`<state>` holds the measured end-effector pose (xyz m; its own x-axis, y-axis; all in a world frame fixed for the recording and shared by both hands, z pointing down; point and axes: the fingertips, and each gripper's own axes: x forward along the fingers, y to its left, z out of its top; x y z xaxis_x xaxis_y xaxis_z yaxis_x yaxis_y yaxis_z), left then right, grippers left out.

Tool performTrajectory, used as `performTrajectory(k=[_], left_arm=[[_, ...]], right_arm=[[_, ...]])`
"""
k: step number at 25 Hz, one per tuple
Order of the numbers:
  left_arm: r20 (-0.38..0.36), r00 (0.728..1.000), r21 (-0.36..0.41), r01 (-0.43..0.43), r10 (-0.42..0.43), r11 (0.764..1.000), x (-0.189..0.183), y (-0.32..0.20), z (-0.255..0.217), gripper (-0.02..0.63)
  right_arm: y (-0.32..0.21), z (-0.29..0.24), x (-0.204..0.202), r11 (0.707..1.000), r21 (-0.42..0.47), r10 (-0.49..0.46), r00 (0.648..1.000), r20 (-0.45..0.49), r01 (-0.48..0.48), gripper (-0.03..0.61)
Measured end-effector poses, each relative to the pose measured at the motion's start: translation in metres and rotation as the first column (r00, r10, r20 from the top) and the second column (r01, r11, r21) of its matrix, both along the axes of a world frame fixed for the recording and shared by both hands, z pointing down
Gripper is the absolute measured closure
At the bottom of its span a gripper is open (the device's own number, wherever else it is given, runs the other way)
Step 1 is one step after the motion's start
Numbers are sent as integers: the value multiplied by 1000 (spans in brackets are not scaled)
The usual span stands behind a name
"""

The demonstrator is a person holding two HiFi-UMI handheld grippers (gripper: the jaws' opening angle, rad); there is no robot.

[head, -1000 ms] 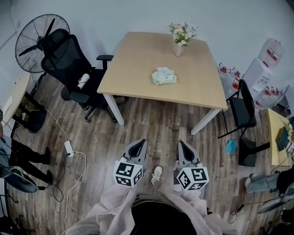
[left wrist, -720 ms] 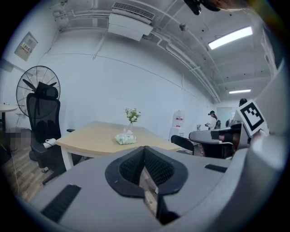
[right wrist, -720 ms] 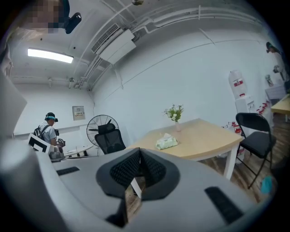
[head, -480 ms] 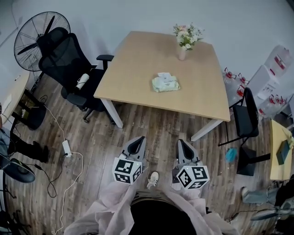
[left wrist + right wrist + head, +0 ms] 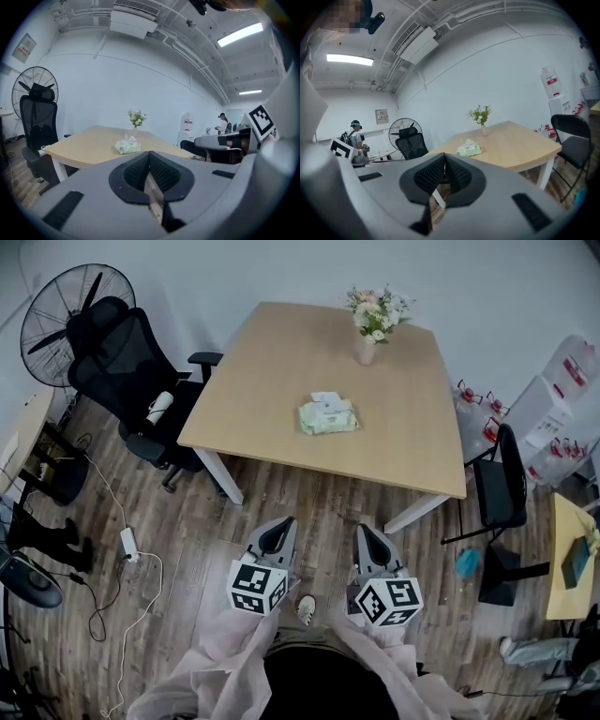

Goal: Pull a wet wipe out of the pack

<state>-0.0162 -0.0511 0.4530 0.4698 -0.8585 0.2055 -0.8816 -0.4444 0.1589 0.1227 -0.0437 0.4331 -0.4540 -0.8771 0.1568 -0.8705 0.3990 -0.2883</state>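
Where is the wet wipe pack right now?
In the head view, the wet wipe pack lies near the middle of the table, nearer the person than the flower vase.

1 wipe pack (image 5: 328, 416), 1 flower vase (image 5: 365, 348), 2 black chairs (image 5: 127, 362) (image 5: 502, 486), 2 grippers (image 5: 278, 526) (image 5: 366, 532).

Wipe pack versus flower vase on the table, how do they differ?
The pale green wet wipe pack lies flat mid-table; the small pale vase of flowers stands upright near the far edge. The pack is wide, the vase narrow. Both rest on the light wooden table.
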Motion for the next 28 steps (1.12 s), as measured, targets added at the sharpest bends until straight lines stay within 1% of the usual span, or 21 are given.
performTrajectory(k=[6, 11, 16, 21, 28], left_arm=[[9, 1000, -16, 28, -28, 999, -3, -6, 4, 603], [11, 999, -40, 44, -44, 998, -9, -7, 9, 603], [16, 999, -49, 45, -45, 998, -10, -21, 12, 603], [11, 1000, -50, 15, -15, 999, -3, -45, 16, 603], [-5, 1000, -37, 8, -8, 999, 5, -102, 8, 603]], right_arm=[[-10, 8, 6, 1000, -23, -2, 1000, 7, 3, 568], [-12, 9, -4, 998, -34, -43, 999, 9, 43, 568], [-24, 15, -2, 998, -50, -33, 999, 13, 33, 568], [-46, 18, 1, 999, -50, -13, 1000, 7, 14, 568], [-100, 11, 6, 999, -46, -9, 1000, -16, 8, 568]])
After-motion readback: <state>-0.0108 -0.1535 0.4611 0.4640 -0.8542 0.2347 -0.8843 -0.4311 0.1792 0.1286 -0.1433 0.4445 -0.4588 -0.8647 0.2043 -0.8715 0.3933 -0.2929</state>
